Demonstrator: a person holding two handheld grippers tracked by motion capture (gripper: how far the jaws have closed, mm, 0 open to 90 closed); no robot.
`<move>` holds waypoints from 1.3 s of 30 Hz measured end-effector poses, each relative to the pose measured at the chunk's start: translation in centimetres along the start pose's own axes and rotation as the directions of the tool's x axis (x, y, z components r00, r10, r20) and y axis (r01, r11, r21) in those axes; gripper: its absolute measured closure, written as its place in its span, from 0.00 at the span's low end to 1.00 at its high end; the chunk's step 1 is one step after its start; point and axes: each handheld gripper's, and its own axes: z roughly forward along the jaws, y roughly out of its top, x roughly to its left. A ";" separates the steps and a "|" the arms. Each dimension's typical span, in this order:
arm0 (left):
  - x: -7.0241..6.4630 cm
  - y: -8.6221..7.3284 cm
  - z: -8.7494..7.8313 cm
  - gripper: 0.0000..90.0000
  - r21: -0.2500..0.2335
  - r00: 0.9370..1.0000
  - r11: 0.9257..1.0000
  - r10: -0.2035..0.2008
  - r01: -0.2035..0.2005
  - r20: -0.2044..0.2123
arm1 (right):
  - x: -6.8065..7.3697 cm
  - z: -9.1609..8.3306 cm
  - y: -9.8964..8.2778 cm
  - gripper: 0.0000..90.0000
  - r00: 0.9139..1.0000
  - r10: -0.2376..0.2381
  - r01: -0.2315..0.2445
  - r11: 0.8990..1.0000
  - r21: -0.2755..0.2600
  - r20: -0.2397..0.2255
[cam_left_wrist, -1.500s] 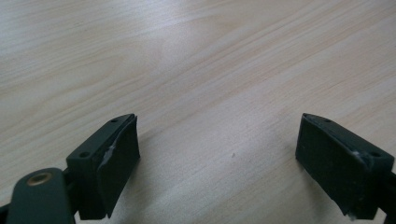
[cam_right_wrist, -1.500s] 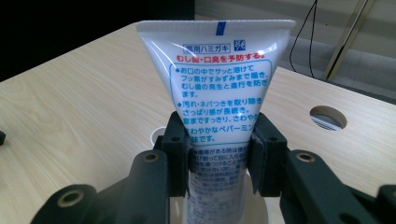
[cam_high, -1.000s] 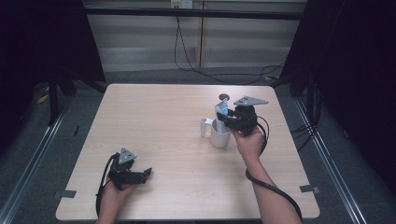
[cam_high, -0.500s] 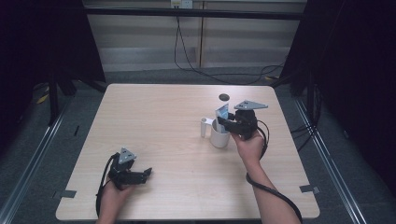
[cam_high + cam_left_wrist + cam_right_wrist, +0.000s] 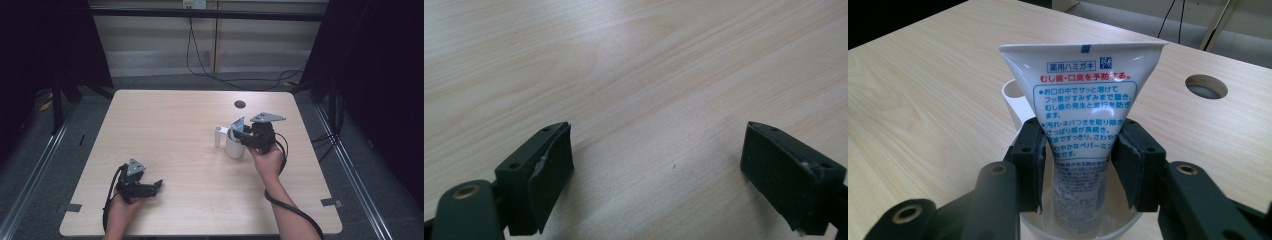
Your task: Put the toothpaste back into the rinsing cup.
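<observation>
A white toothpaste tube (image 5: pixel 1083 95) with blue and red print stands upright in a white cup (image 5: pixel 1010 95), cap end down and flat crimped end up. My right gripper (image 5: pixel 1079 150) is shut on the tube's lower half, one jaw pressing each side just above the cup's rim. From the high view, the cup (image 5: pixel 233 147) stands right of the table's middle, its handle pointing left, with the tube (image 5: pixel 238 123) sticking out and the right gripper (image 5: pixel 241 135) beside it. My left gripper (image 5: pixel 155 186) rests near the front left, open (image 5: pixel 656 165) over bare wood.
The light wooden table (image 5: pixel 175 130) has a round cable hole (image 5: pixel 240 104) at the back, behind the cup, also seen as the hole (image 5: pixel 1206 86) in the right gripper view. Cables trail from both grippers. Dark floor and rails surround the table.
The right gripper with the tube has sunk slightly toward the cup. The left gripper has stayed still.
</observation>
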 end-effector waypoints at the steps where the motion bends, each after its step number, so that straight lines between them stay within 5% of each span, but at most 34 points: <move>1: 0.0 0.0 0.0 0.15 0.000 1.000 1.000 0.000 0.000 0.000 | 0.0 0.0 0.0 0.64 1.000 0.000 0.000 1.000 -0.003 0.001; 39: 0.0 0.0 0.0 0.15 0.000 1.000 1.000 0.000 0.000 0.000 | -0.2 -1.0 -0.3 0.46 1.000 -0.014 0.014 1.000 0.001 0.013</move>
